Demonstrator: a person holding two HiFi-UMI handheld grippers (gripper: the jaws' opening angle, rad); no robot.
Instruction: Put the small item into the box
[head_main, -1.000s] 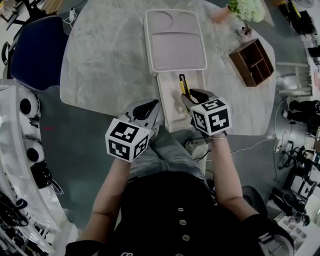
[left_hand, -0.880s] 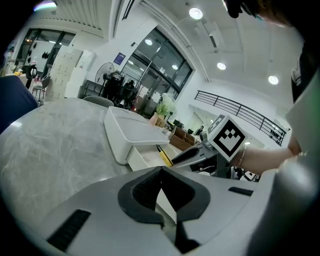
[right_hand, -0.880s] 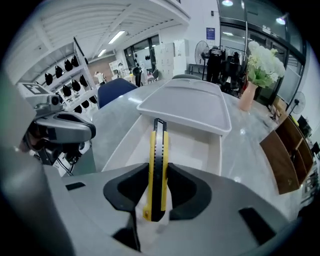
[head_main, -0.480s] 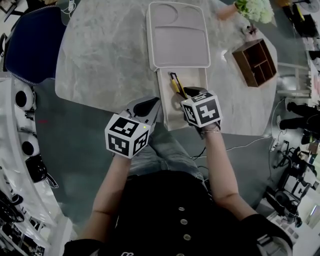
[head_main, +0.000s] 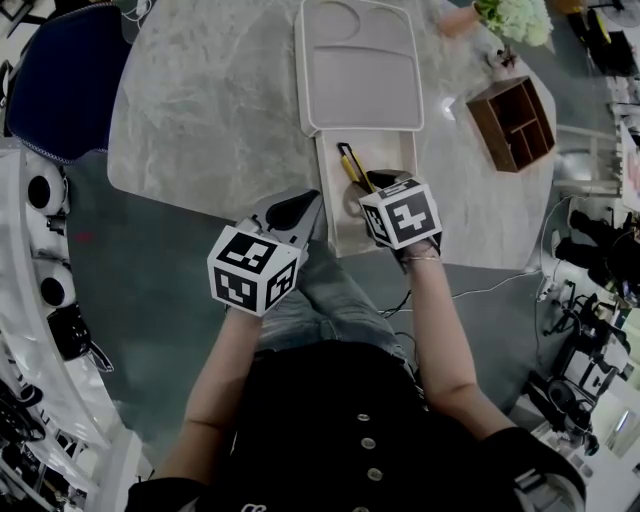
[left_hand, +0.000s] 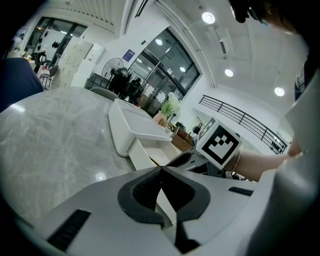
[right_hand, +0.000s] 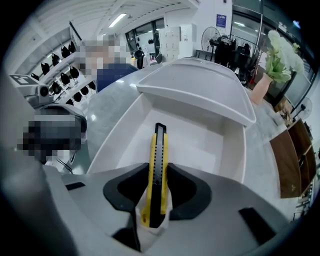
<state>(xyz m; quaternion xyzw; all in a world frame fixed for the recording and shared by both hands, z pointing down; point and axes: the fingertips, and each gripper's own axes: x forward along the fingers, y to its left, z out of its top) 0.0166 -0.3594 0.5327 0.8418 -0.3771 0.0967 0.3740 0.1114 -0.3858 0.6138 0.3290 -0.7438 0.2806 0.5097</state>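
A yellow and black utility knife (right_hand: 159, 145) is clamped between the pads of my right gripper (right_hand: 158, 172), which is shut on it. In the head view the knife (head_main: 352, 165) points away from me, tilted down over the open drawer (head_main: 398, 152) of the white box (head_main: 360, 70). The drawer's inside (right_hand: 210, 145) looks bare beneath the blade end. My left gripper (head_main: 308, 202) is shut with nothing in it and hangs by the drawer's near left corner. In the left gripper view its jaws (left_hand: 161, 169) meet at the tips, with the drawer (left_hand: 150, 150) just beyond.
The box stands on a round grey marble table (head_main: 210, 110). A brown wooden organiser (head_main: 510, 120) and white flowers (head_main: 515, 18) sit at the table's far right. A blue chair (head_main: 55, 80) stands at the left. The person's knees are under the table's near edge.
My right gripper has sunk with the knife and tipped more steeply down toward the drawer. The left gripper has stayed by the drawer's corner.
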